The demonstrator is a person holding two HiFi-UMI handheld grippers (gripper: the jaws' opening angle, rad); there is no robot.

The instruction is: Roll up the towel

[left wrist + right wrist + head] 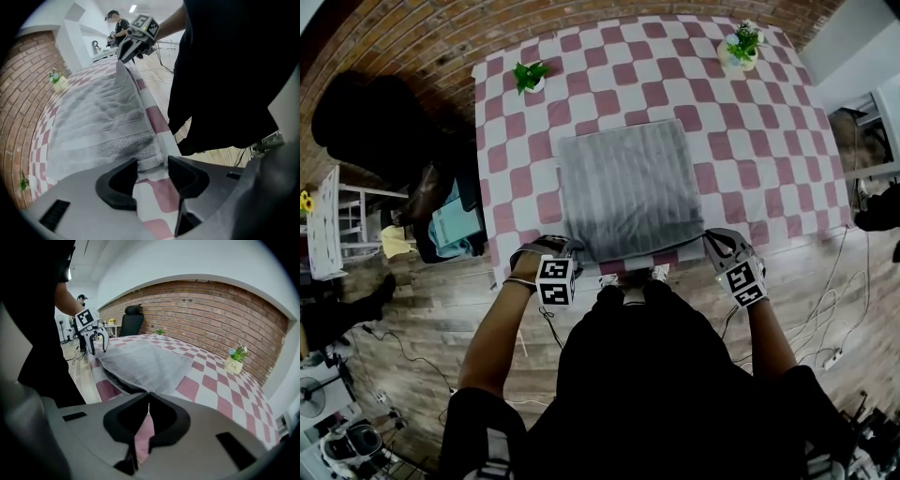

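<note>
Grey ribbed towel (pixel 628 187), flat on pink-checked tablecloth (pixel 750 122). Left gripper (pixel 152 161) jaws apart astride near corner; right gripper (pixel 149 394) pinching other corner. White plant pot (pixel 233 364) beyond, lettering illegible.

Free lanes L/R of grey striped towel (pixel 628 187) on red-checked worktop (pixel 750 159); far corners blocked: green pot plant (pixel 530 77), flowering pot plant (pixel 739 47).

Towel: grey ribbed towel (pixel 626 187), flat on pink-and-white checked table (pixel 750 122)
Left tongs (pixel 565 247): at its near-left corner
Right tongs (pixel 710 237): at its near-right corner
</note>
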